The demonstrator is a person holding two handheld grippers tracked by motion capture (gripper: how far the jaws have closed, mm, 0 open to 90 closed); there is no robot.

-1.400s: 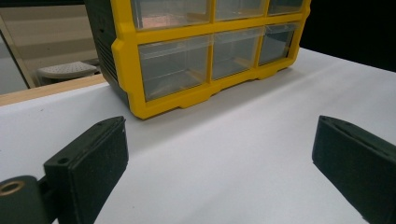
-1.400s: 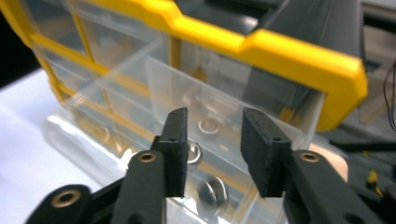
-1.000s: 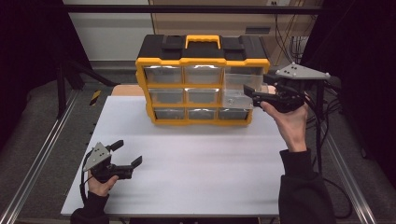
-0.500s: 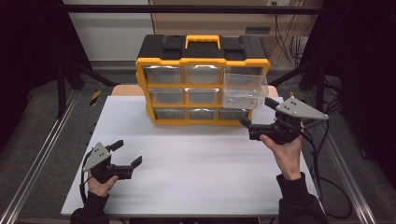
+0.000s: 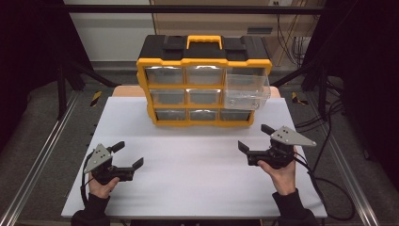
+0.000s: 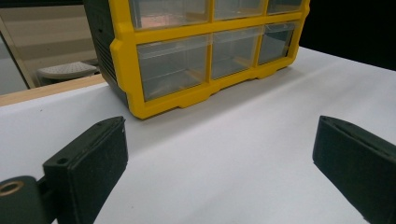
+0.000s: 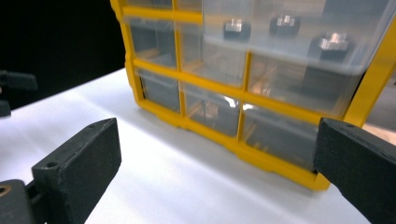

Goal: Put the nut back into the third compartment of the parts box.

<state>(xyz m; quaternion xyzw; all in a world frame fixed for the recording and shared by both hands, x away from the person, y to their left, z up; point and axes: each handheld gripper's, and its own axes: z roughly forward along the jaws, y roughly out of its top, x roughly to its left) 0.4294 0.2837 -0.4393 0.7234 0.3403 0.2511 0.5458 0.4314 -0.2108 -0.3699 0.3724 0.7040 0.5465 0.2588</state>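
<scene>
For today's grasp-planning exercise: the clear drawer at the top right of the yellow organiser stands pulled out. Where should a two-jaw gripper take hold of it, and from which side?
Grip the clear drawer at its projecting front end, one jaw on each side wall, coming from the table side, probably with the right gripper, which is open and nearest. The front juts clear of the yellow organiser, so both walls are exposed there.

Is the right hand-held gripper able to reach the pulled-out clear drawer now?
Probably yes. The right hand-held gripper is open and empty, and only bare white table lies between it and the pulled-out clear drawer above.
</scene>
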